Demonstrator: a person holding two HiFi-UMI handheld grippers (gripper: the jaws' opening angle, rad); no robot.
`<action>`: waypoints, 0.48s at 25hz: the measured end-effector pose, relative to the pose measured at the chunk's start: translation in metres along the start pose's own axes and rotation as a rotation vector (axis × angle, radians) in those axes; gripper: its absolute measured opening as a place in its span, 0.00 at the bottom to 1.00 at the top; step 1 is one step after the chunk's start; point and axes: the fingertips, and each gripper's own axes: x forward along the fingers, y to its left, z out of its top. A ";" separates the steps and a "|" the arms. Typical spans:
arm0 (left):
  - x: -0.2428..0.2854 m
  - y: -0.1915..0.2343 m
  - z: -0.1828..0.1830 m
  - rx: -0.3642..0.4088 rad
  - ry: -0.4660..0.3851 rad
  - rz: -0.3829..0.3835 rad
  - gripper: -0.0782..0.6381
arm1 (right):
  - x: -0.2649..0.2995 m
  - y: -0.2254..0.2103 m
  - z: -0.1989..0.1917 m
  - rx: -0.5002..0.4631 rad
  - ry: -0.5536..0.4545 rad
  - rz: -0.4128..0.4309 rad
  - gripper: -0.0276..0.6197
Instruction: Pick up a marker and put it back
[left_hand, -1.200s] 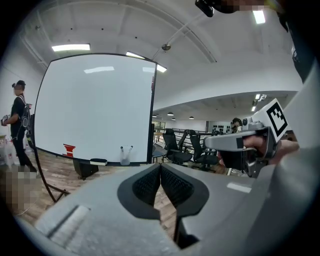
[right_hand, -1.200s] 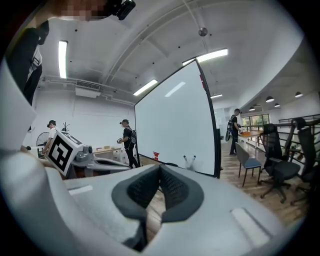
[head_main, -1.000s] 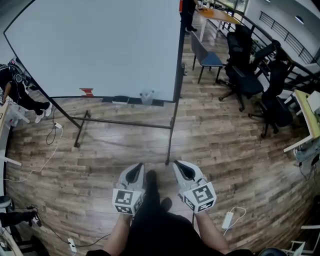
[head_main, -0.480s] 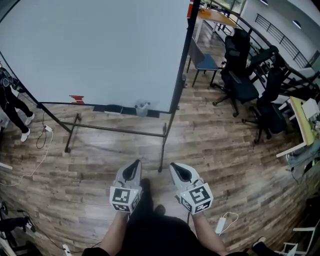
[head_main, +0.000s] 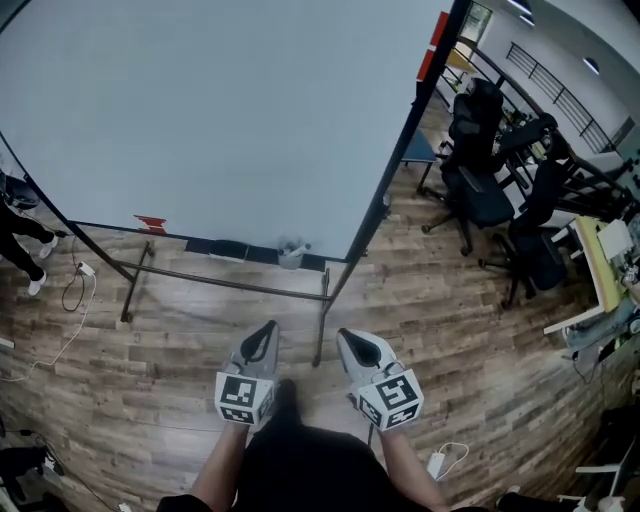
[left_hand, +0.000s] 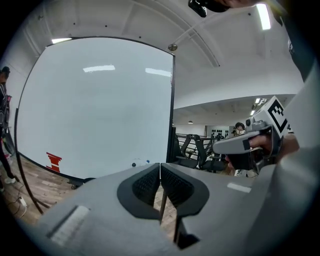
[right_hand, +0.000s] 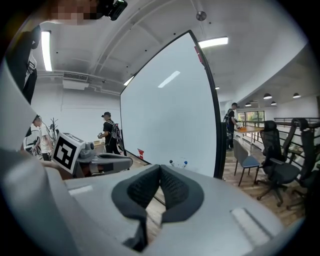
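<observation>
A big whiteboard (head_main: 220, 110) on a wheeled stand fills the head view. On its tray stands a clear cup of markers (head_main: 291, 252), also visible in the left gripper view (left_hand: 140, 163) and the right gripper view (right_hand: 178, 163). A red eraser (head_main: 150, 224) sits further left on the tray. My left gripper (head_main: 266, 331) and right gripper (head_main: 347, 338) hang side by side in front of my body, well short of the tray. Both are shut, pads together, nothing between them (left_hand: 160, 169) (right_hand: 160, 170).
The stand's crossbar and legs (head_main: 225, 283) lie on the wooden floor between me and the board. Black office chairs (head_main: 480, 185) and a desk (head_main: 600, 260) stand at the right. A cable (head_main: 72, 288) and a person's legs (head_main: 15, 235) are at the left. A power adapter (head_main: 437, 463) lies near my feet.
The view has moved closer to the whiteboard, which now looms larger and higher. The tray and marker cup sit nearer. Both grippers keep their place before the body, still shut.
</observation>
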 end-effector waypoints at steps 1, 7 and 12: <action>0.004 0.007 0.000 0.004 -0.004 -0.001 0.13 | 0.008 -0.002 0.002 -0.003 0.002 -0.001 0.05; 0.028 0.031 -0.006 0.003 0.009 -0.032 0.13 | 0.046 -0.001 0.000 -0.003 0.028 0.009 0.05; 0.046 0.040 -0.011 -0.013 0.027 -0.045 0.13 | 0.057 -0.005 -0.008 0.007 0.055 -0.002 0.05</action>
